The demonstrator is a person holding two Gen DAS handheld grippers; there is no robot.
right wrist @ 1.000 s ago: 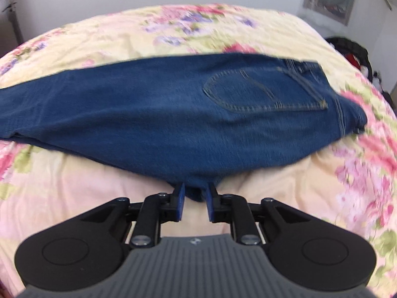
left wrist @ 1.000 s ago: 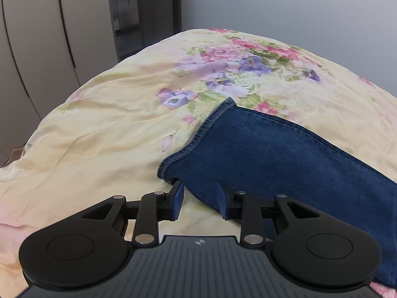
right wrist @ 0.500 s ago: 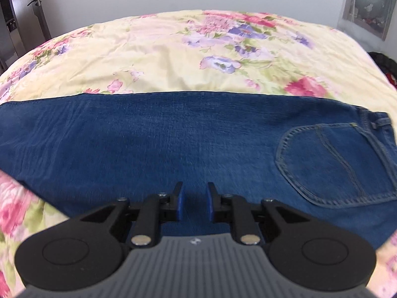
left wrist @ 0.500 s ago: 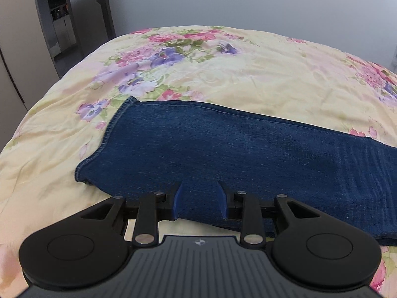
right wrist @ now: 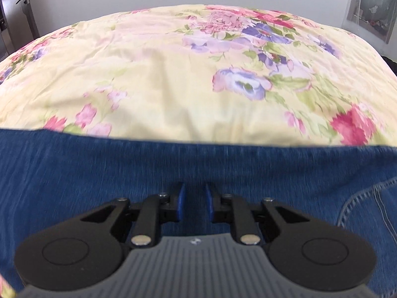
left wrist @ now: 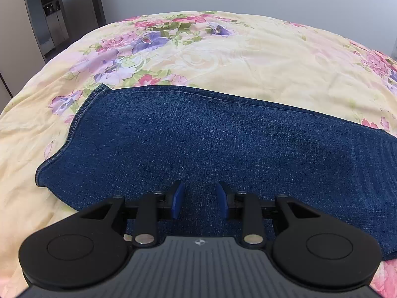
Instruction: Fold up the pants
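Note:
Blue jeans lie flat across the flowered bedspread, folded lengthwise, with the leg hem at the left. My left gripper is open and empty over the lower leg near its front edge. In the right wrist view the jeans fill the lower half, with a stitched back pocket at the right edge. My right gripper is open with a narrow gap, empty, over the denim near the seat.
The bedspread stretches far beyond the jeans. A grey wall stands behind the bed. A door and dark cabinet stand at the far left; a curtained window is at the far right.
Both grippers have moved forward over the jeans. The left view has swung right from the hem onto the leg. The right view has moved left, leaving the pocket at the edge.

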